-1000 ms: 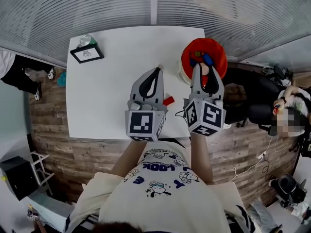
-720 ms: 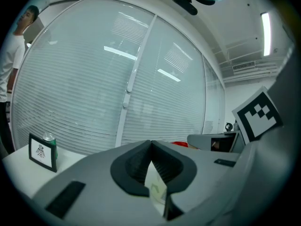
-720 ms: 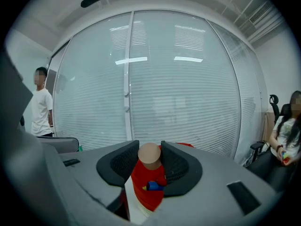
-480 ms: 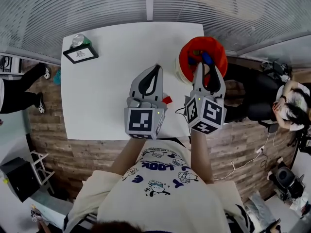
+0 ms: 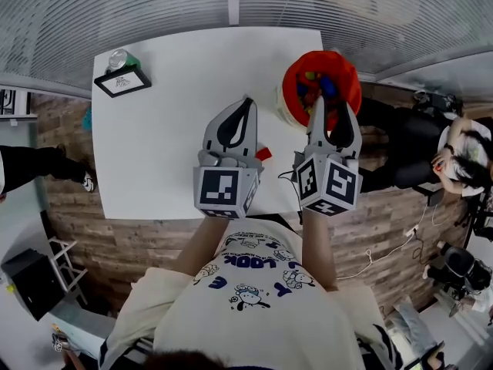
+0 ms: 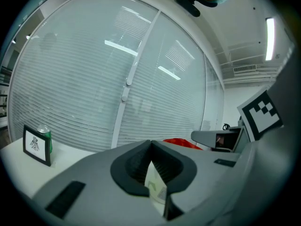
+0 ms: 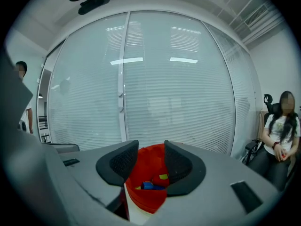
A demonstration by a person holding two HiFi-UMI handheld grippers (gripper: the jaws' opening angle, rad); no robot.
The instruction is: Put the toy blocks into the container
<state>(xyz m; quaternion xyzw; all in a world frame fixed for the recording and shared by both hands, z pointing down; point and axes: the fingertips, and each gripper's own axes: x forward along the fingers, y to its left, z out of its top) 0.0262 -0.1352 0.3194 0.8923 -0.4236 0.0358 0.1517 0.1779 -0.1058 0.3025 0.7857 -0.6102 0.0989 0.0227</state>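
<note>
1. Here, the red container (image 5: pixel 291 91) is seen at the right edge of the white bench (image 5: pixel 169 114), and blue, green and yellow toy blocks (image 5: pixel 320 87) are seen lying inside it.
2. The right tool (image 5: pixel 333 106) is held over the container's near side. Its jaws are set apart and nothing is clamped. In the right gripper view the container's inside is framed in the gap.
3. The left tool (image 5: pixel 246 100) is held to the left of the container, above the bench, with its jaw tips closed together.
4. A red block (image 5: pixel 263 153) is seen lying on the bench, nearer the person than the container, just beside the left tool.
5. A framed card (image 5: pixel 122 82) and a green can (image 5: pixel 117 58) are found well left of the container, at the bench's far corner.
</note>
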